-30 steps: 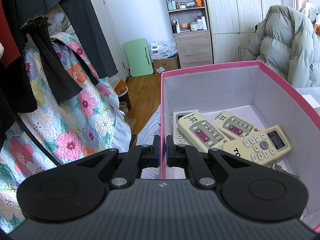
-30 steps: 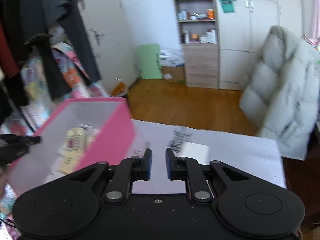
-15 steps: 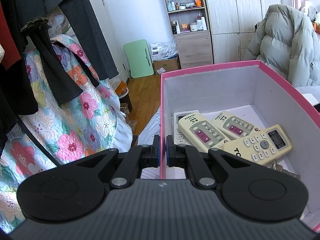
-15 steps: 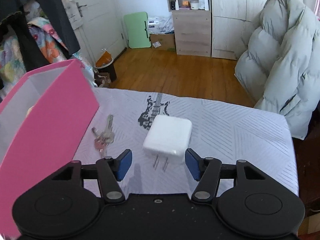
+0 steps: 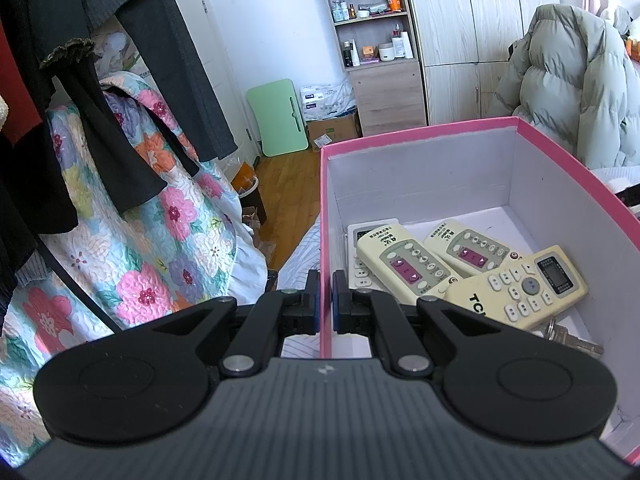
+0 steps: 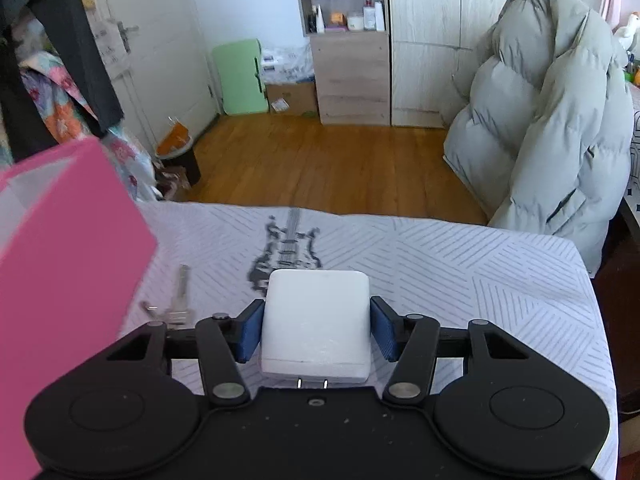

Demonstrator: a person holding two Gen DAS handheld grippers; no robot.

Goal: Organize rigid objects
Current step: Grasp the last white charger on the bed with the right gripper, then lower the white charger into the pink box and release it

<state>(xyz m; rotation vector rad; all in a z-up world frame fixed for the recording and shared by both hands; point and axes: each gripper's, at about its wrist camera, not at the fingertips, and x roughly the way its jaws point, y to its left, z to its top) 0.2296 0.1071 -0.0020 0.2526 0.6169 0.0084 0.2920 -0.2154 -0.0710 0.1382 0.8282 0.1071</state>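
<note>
My left gripper (image 5: 326, 304) is shut on the near left wall of the pink box (image 5: 420, 130). Inside the box lie several cream remote controls (image 5: 404, 264) and a bunch of keys (image 5: 568, 338) at the near right corner. In the right wrist view a white plug-in charger (image 6: 316, 312) rests on the striped bed cover (image 6: 460, 280), prongs toward the camera. My right gripper (image 6: 316, 332) straddles it, its jaws closing, with the blue pads (image 6: 250, 336) against the charger's two sides. A second set of keys (image 6: 176, 304) lies left of the charger, beside the pink box (image 6: 68, 248).
A grey puffer jacket (image 6: 540, 120) hangs at the bed's right corner. Dark clothes (image 5: 100, 120) and a floral quilt (image 5: 160, 248) hang to the left of the box. Beyond the bed's far edge are a wooden floor (image 6: 328, 164) and a shelf unit (image 6: 348, 40).
My right gripper opened wide, dropped toward the bed and came forward until the white charger sat between its fingers, then narrowed onto it. The left gripper and the box have not moved.
</note>
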